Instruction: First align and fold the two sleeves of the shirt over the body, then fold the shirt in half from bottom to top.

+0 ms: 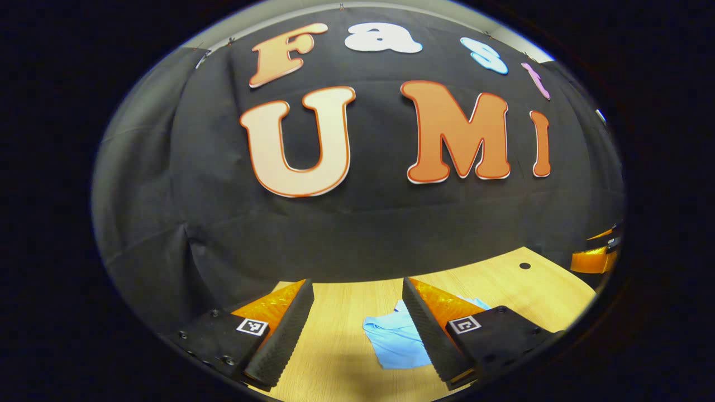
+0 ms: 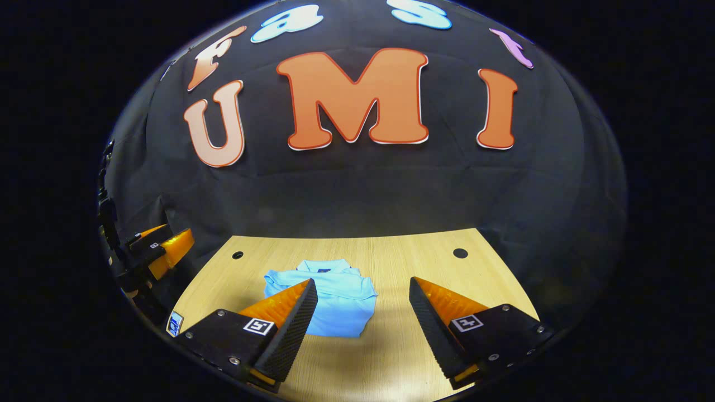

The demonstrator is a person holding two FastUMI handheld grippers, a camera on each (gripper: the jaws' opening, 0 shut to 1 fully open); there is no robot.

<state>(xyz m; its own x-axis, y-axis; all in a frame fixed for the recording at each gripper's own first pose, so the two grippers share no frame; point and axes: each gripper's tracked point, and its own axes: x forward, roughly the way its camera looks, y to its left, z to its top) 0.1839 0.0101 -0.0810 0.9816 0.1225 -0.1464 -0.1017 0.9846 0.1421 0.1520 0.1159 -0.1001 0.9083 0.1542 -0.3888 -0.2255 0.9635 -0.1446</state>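
Note:
A light blue shirt (image 2: 335, 298) lies folded into a compact bundle on the wooden table (image 2: 391, 251), its collar toward the far wall. My right gripper (image 2: 363, 290) hangs open above the table, just short of the shirt, with nothing between its fingers. In the left gripper view the shirt (image 1: 394, 335) lies partly behind one finger, and my left gripper (image 1: 357, 290) is open and holds nothing. The left gripper (image 2: 159, 245) also shows at the left edge of the right gripper view, raised off the table. The right gripper (image 1: 595, 257) appears at the far right of the left gripper view.
The black cloth wall stands close behind the table's far edge. Two round cable holes (image 2: 460, 253) (image 2: 238, 255) sit near the table's far corners. A small card (image 2: 174, 322) lies at the table's left front edge.

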